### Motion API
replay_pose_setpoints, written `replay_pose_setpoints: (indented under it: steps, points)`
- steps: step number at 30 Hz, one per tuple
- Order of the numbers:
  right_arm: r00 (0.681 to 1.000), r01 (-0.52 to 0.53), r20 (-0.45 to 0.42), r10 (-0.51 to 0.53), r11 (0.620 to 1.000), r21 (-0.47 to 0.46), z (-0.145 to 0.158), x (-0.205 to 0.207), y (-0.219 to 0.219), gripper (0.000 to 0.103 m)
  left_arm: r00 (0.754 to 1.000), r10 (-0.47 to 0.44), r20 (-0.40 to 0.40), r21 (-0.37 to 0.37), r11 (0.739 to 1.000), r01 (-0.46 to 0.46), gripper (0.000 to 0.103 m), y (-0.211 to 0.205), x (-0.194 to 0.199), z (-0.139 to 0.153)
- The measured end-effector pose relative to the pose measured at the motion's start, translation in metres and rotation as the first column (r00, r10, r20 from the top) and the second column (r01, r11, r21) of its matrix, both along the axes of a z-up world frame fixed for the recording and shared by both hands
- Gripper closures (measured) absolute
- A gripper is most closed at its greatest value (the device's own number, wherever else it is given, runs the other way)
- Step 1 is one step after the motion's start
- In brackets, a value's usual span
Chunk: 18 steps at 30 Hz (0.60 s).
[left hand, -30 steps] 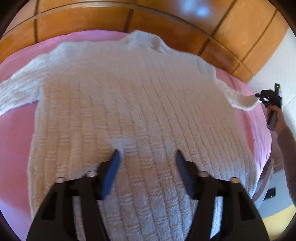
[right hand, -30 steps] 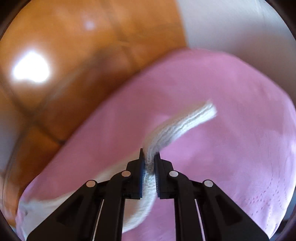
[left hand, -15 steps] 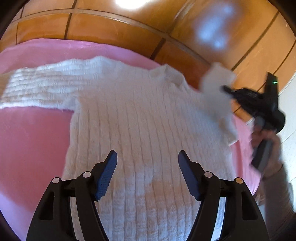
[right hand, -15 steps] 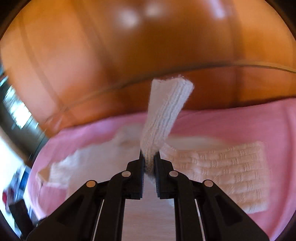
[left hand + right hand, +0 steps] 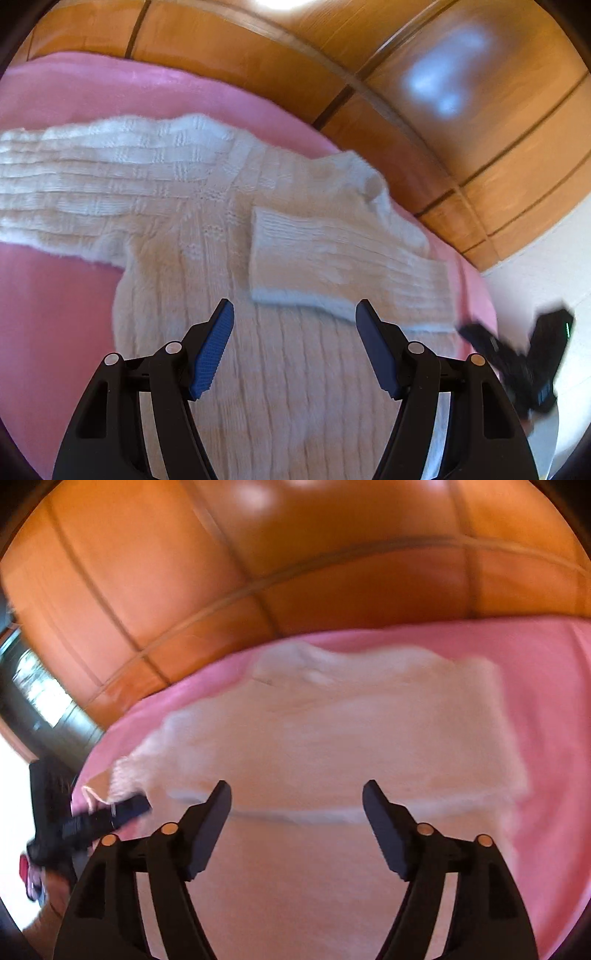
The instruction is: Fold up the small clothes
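White knit sweater (image 5: 288, 369) lies flat on the pink bed cover (image 5: 48, 314), neck toward the wooden headboard (image 5: 461, 122). One sleeve (image 5: 340, 266) is folded in across the chest, cuff end near the middle of the body, lying flat w/ nothing gripping it. The other sleeve (image 5: 85, 177) is stretched straight out to the side over the pink cover, not yet folded. Your left gripper (image 5: 295, 354) hovers above the lower body of the sweater, jaws spread wide, blue pads (image 5: 212, 354) clear of the knit, nothing between them. Your right gripper (image 5: 297, 830) has just been opening its jaws; they stand wide apart now, w/ nothing held between them, sweater body below and the folded sleeve (image 5: 406, 738) ahead of them. Right-wrist view is heavily blurred, so knit detail there can't be made out. From the left wrist view you see your right gripper as a dark blurred shape at the bed's edge, just beside the folded sleeve's shoulder end. From the right wrist view your left gripper (image 5: 96, 816) shows at the far left, over the sweater's edge, also blurred. White wall (image 5: 535, 266) beyond the bed corner.
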State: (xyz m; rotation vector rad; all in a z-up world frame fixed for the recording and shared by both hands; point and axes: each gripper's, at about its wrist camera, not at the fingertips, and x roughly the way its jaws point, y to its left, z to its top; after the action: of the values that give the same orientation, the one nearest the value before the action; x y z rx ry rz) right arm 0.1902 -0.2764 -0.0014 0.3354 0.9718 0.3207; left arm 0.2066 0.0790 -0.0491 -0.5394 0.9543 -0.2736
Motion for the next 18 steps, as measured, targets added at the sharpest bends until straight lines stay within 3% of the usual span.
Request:
replay_pose_setpoints:
  steps: [1, 3, 4, 5, 6, 13, 16, 18]
  points:
    - [1.0, 0.026, -0.009, -0.026, 1.0, -0.004, -0.001, -0.005, -0.014, 0.027, 1.0, 0.002, -0.027, -0.002, 1.0, -0.002, 0.037, -0.004, 0.01, -0.008]
    - [0.996, 0.082, -0.022, -0.082, 0.997, -0.002, -0.005, -0.012, -0.036, 0.027, 0.997, -0.013, -0.076, -0.005, 1.0, 0.012, 0.059, -0.014, 0.029, -0.02]
    - [0.993, 0.113, -0.023, -0.113, 0.994, 0.001, -0.006, -0.014, -0.047, 0.027, 0.996, -0.015, -0.085, 0.003, 1.0, 0.015, 0.064, -0.018, 0.036, -0.024]
    - [0.991, 0.136, -0.021, -0.135, 0.991, 0.005, -0.006, -0.013, -0.055, 0.027, 0.996, -0.02, -0.084, 0.012, 1.0, 0.021, 0.083, -0.023, 0.042, -0.027]
    - [0.988, 0.154, -0.017, -0.154, 0.988, 0.006, -0.005, -0.011, -0.062, 0.027, 0.997, -0.031, -0.076, 0.023, 0.999, 0.033, 0.089, -0.027, 0.048, -0.027]
    - [0.989, 0.143, 0.039, -0.143, 0.99, 0.004, 0.006, 0.036, -0.058, 0.027, 0.987, -0.038, 0.156, 0.064, 0.998, 0.029, 0.091, -0.035, 0.065, 0.038]
    - [0.99, 0.142, 0.013, -0.141, 0.988, -0.057, -0.012, 0.065, -0.048, 0.029, 0.986, -0.034, 0.162, 0.118, 0.993, 0.015, 0.091, -0.037, 0.074, 0.041]
    - [0.982, 0.178, -0.029, -0.185, 0.972, -0.151, -0.036, 0.084, -0.041, 0.028, 0.991, -0.017, 0.134, 0.222, 0.975, -0.014, 0.091, -0.039, 0.077, 0.027]
